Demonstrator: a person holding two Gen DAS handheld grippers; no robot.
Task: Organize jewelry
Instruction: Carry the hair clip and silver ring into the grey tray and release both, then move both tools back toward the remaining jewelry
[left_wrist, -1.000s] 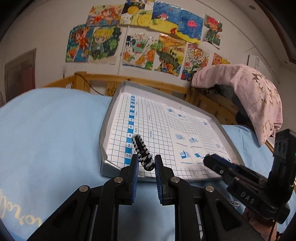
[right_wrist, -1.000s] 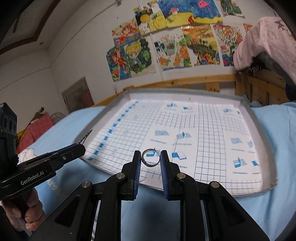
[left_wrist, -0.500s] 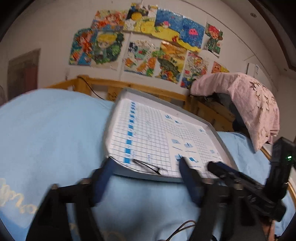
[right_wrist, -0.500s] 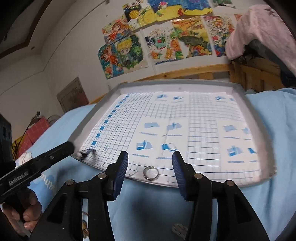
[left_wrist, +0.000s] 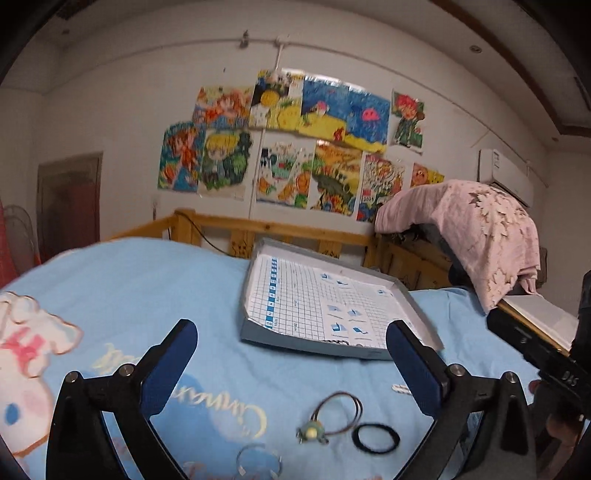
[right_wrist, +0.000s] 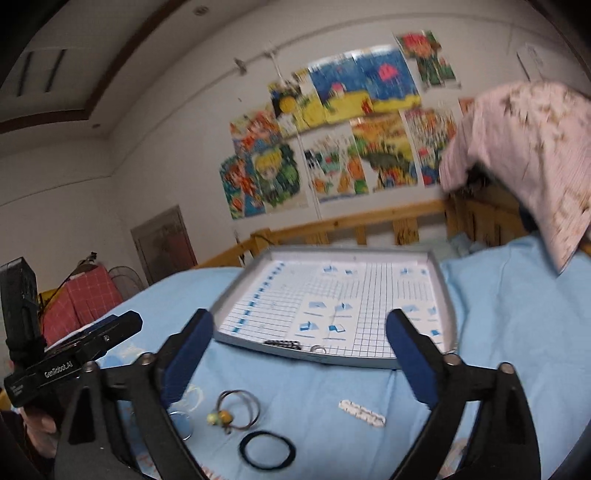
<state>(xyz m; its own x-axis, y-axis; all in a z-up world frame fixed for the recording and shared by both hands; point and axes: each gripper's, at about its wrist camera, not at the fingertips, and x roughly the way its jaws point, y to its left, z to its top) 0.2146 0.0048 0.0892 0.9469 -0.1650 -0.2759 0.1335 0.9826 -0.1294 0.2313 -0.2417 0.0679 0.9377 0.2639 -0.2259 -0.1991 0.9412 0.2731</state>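
Observation:
A grey tray lined with grid paper lies on the blue bedsheet. A black-and-white bracelet and a silver ring lie in it near its front edge. On the sheet lie a brown cord bracelet with a green charm, a black hair band, a clear ring and a white hair clip. My left gripper and right gripper are both open wide, empty, above these items and short of the tray.
A wooden bed rail runs behind the tray. A pink lace cloth drapes over things at the right. Drawings cover the wall. A cartoon print is on the sheet at left.
Both grippers opened and let go: the left dropped the black-and-white bracelet, the right the silver ring, into the tray. Both then pulled back and up, showing the loose items on the sheet.

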